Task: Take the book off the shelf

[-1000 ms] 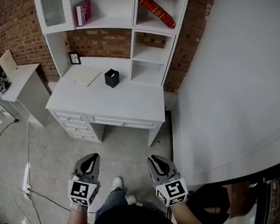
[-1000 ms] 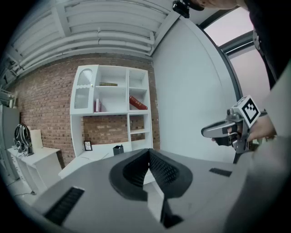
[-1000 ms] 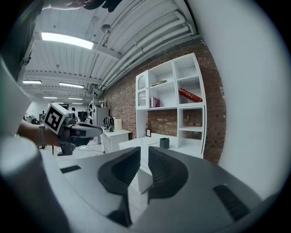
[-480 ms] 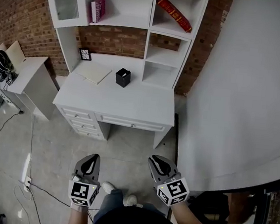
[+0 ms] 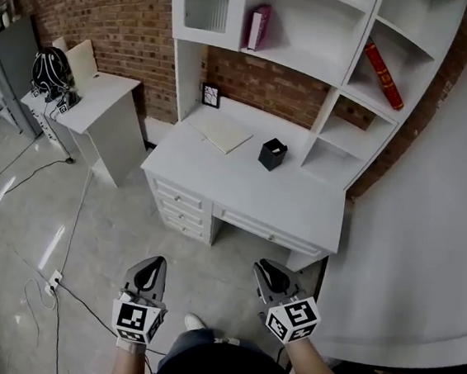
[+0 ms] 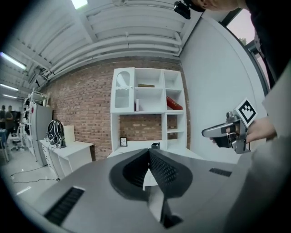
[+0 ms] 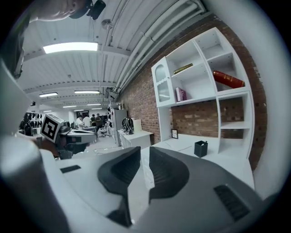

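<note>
Two claws, one in each hand, are held low over the floor in front of the white surface [image 5: 242, 183], well apart from it and aimed toward it. The left claw [image 5: 157, 262] has its jaws pressed together with nothing between them. The right claw [image 5: 265, 267] is likewise closed down to a bare slit and carries nothing.

I count three books on the shelf unit [image 5: 344, 86] above the surface. The red book [image 5: 384, 73] is alone in the right-hand compartment. It leans on a slant, with its long axis tilted, its upper end toward the left divider and its lower end out to the right. The pink book [image 5: 258, 27] stands upright in the middle compartment, near the glass-fronted door [image 5: 207, 3], with its long axis vertical. The third, an olive book [image 7: 183, 68], lies flat on the shelf above, lengthwise along the board.

On the surface itself there are three things: one black pen holder [image 5: 272, 155], one pale notebook [image 5: 221, 131] lying flat, and one small framed picture [image 5: 211, 96] at the back.
</note>
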